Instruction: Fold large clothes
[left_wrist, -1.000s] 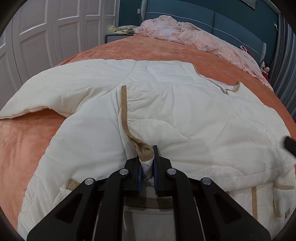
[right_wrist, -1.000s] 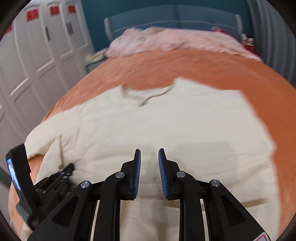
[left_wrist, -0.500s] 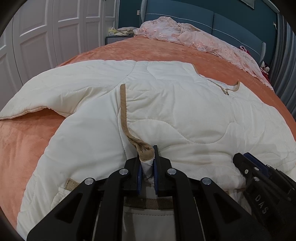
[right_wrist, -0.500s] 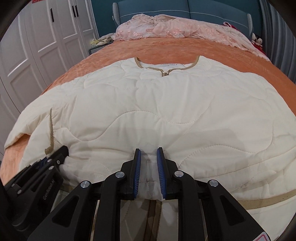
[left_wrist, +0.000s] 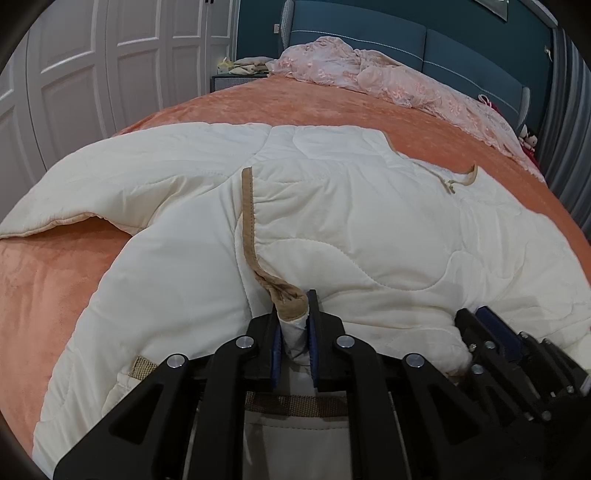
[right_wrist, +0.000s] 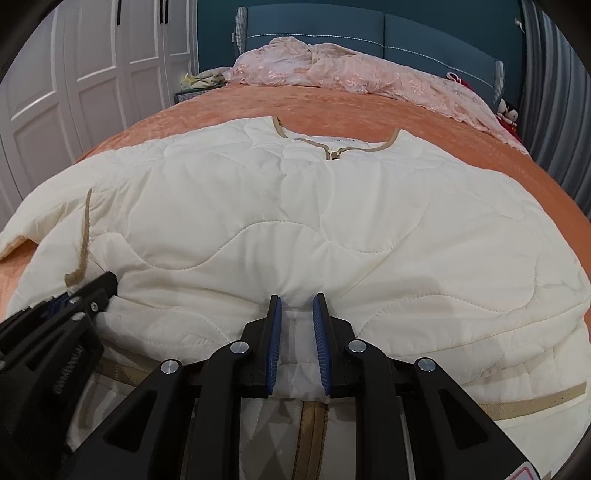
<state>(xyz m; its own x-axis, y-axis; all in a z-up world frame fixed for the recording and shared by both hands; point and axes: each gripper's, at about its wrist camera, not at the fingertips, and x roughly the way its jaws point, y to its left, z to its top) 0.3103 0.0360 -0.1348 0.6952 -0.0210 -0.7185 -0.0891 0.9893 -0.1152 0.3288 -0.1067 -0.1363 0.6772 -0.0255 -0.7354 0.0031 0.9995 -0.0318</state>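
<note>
A cream quilted jacket (left_wrist: 369, 229) with tan trim lies spread on the orange bed; it also shows in the right wrist view (right_wrist: 295, 221). My left gripper (left_wrist: 293, 317) is shut on a bunched fold of the jacket with its tan trim (left_wrist: 249, 221). My right gripper (right_wrist: 297, 314) has its jaws closed around a fold of the jacket's near edge. In the left wrist view the right gripper (left_wrist: 491, 332) is at the lower right; in the right wrist view the left gripper (right_wrist: 74, 299) is at the lower left. The neckline (right_wrist: 338, 146) points toward the headboard.
The orange bedspread (left_wrist: 55, 277) surrounds the jacket. A pink lace cover (left_wrist: 388, 81) lies at the head of the bed against a blue headboard (right_wrist: 406, 33). White wardrobe doors (left_wrist: 92, 74) stand at the left. Grey curtains (right_wrist: 554, 92) hang at the right.
My right gripper came down onto the jacket's near edge and closed on a fold of it. My left gripper has kept its hold in place.
</note>
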